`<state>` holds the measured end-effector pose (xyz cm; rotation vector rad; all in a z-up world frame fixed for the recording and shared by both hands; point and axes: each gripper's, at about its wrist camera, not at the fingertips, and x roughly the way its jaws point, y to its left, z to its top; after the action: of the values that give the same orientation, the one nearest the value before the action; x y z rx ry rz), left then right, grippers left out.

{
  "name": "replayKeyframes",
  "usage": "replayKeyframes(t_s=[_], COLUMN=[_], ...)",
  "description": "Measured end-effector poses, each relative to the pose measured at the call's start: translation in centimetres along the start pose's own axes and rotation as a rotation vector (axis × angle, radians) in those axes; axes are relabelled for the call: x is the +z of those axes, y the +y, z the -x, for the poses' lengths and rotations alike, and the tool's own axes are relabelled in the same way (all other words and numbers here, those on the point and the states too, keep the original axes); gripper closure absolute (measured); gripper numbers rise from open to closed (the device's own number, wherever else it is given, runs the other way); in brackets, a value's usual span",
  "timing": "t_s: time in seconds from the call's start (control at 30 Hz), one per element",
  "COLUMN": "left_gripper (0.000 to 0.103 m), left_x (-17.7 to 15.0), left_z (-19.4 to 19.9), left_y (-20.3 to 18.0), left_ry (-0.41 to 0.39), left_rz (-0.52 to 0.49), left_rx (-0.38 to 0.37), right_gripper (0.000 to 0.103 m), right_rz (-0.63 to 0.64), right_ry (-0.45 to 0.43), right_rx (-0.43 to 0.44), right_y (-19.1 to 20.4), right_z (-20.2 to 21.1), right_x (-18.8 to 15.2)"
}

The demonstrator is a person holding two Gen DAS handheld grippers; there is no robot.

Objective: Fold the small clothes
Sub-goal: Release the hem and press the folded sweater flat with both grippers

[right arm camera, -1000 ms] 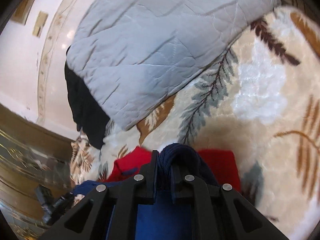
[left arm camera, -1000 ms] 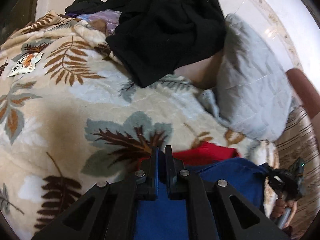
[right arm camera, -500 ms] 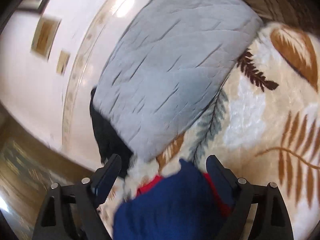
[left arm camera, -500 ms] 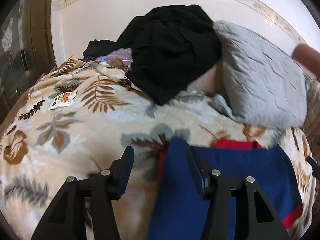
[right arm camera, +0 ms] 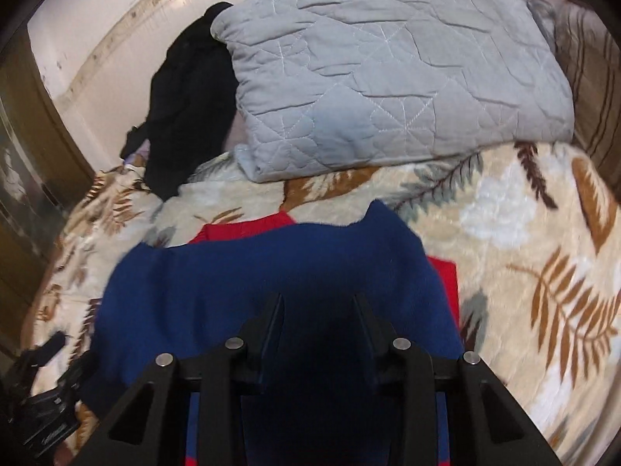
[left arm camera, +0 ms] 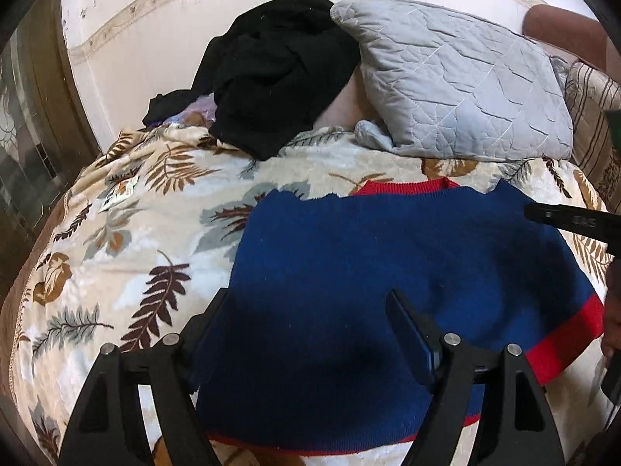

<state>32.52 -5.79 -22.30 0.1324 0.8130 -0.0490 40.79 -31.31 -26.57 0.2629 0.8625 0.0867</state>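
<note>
My left tool (left arm camera: 310, 314) hangs over the blue sweater (left arm camera: 388, 264), its jaws spreading and pinching nothing, while my right tool (right arm camera: 317, 312) hovers above the same cloth with jaws narrowing, not yet pinching it. The sweater lies folded, red trim showing, mid-bed on the leaf-print blanket (left arm camera: 128, 256). Grey pillow (left arm camera: 458, 81) and black clothes (left arm camera: 271, 70) sit at the bed's far edge.
</note>
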Motion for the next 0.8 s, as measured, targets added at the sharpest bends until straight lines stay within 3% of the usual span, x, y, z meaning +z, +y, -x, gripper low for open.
replayKeyframes(t_s=[0.1,0.2,0.27,0.5,0.63,0.8], left_gripper=[0.023,0.023,0.023,0.023,0.023,0.023], left_x=[0.2,0.3,0.4,0.7,0.8,0.8], left_z=[-0.2,0.0,0.3,2.5,4.2,6.4], left_y=[0.2,0.3,0.6,0.7,0.6,0.7], left_ry=[-0.008,-0.02,-0.033,-0.096,-0.139,-0.193], left_rz=[0.016,0.02,0.03,0.04,0.039,0.047], left_rx=[0.006,0.017,0.015,0.028,0.041,0.052], right_gripper=[0.064,0.066,0.066,0.066,0.066,0.063], right_rz=[-0.012,-0.069,-0.058,-0.054,-0.043,-0.091], right_ry=[0.026,0.141,0.122,0.156,0.118,-0.033], right_rx=[-0.086,-0.142,-0.12,-0.172,-0.186,-0.112], right_y=[-1.0,-3.2,-4.1,-5.2,-5.1,-4.9], right_z=[-2.1,-4.7,-4.6,-2.9,-1.4,3.2], right_x=[0.8,-0.1,-0.8,-2.2,-3.1,-3.4])
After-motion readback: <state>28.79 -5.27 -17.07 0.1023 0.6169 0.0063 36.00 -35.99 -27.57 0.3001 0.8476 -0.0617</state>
